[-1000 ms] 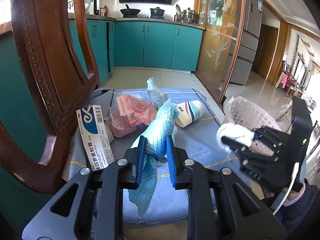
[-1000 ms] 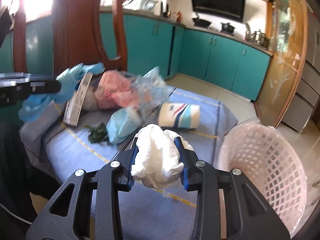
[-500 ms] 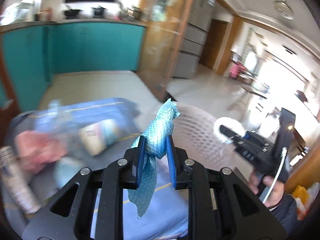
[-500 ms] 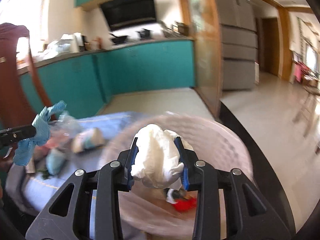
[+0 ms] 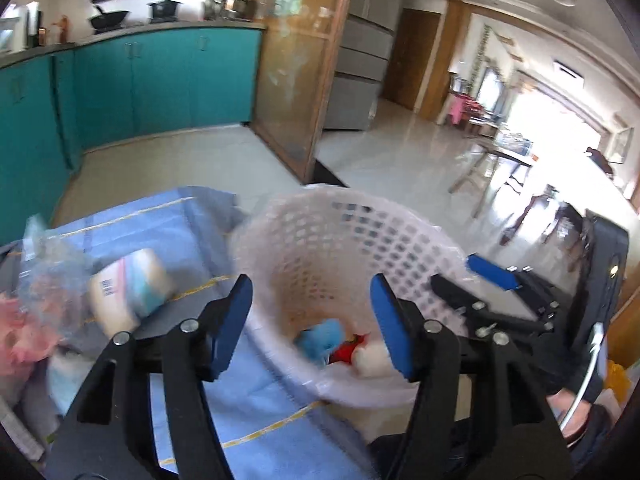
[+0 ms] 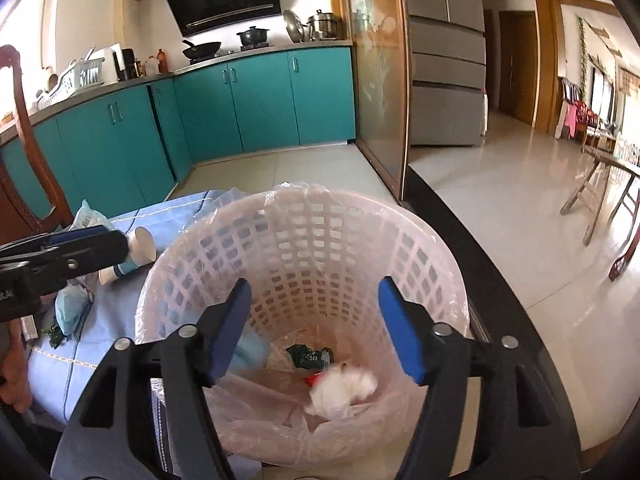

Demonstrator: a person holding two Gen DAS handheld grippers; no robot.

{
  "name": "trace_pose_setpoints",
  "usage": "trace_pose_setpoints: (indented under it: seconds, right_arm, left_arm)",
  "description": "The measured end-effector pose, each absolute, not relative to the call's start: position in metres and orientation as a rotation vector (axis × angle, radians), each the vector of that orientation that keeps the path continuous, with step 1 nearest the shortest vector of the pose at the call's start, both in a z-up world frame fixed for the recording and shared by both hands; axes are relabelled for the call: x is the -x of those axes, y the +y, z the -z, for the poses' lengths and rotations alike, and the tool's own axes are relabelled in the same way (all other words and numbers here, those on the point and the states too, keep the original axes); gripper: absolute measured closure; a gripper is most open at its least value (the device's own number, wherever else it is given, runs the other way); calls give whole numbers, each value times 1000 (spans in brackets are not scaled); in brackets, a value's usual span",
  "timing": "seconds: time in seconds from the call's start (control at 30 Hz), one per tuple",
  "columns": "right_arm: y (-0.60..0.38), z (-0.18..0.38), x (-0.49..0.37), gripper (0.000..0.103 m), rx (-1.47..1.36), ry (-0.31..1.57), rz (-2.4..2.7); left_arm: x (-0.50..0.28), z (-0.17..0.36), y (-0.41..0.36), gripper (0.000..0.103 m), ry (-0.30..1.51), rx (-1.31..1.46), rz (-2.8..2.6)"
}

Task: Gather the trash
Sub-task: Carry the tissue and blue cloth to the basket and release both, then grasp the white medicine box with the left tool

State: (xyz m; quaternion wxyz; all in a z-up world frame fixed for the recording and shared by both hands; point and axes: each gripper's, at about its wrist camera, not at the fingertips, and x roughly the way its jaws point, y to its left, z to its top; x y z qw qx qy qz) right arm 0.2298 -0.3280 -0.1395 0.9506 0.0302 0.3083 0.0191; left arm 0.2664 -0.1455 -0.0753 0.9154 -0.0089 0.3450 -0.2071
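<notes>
Both tools over the pink lattice wastebasket (image 6: 304, 248), which stands lined with a thin plastic bag at the edge of the blue cloth-covered surface (image 5: 264, 404); whether that surface is a bench or a bed cannot be told.

Left tool (image 5: 311, 322): jaws have just been opening, now spread wide, nothing between the blue pads. The blue cloth rag (image 5: 320, 334) lies at the basket bottom, blurred in the left wrist view.

Right tool (image 6: 314, 324): jaws have just been opening too, empty. The white crumpled tissue wad (image 6: 344, 392) sits in the bottom, beside a red scrap (image 6: 311, 379) and a dark green wrapper (image 6: 306, 354).

Step in hand, as I judge it: the release. Both pieces look to be inside, so the drop seems done.

To do it well:
- Keep both sets of jaws spread until they are lifted clear of the rim, so no pad snags the loose bag liner and drags it up.
- Lift out rather than sweep sideways; the basket looks light and stands at the edge of the cloth, so a nudge could tip it.
- The tools are close together over one opening; withdraw them one at a time, or apart.

Left to collect on the cloth: a paper cup (image 6: 134, 252) lying on its side, clear crumpled plastic (image 5: 44, 256), a pink bag (image 5: 20, 336), a light blue packet (image 6: 70, 308), small green scraps (image 6: 54, 334). The cup is nearest the basket and rigid; pinch it across the wall, gently, since it may crush.
</notes>
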Motion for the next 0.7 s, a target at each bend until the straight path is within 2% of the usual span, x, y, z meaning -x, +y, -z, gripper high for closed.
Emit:
trace_pose_setpoints:
  seconds: [0.23, 0.4, 0.7]
  right_arm:
    - [-293, 130, -224, 36, -31, 581, -175]
    - [-239, 133, -224, 36, 34, 584, -337]
    - [-191, 138, -229, 36, 103, 601, -418]
  left_arm:
    - [-227, 82, -47, 41, 670, 8, 33]
    - [-204, 98, 28, 42, 708, 10, -264]
    - [-209, 142, 77, 45, 836, 50, -384]
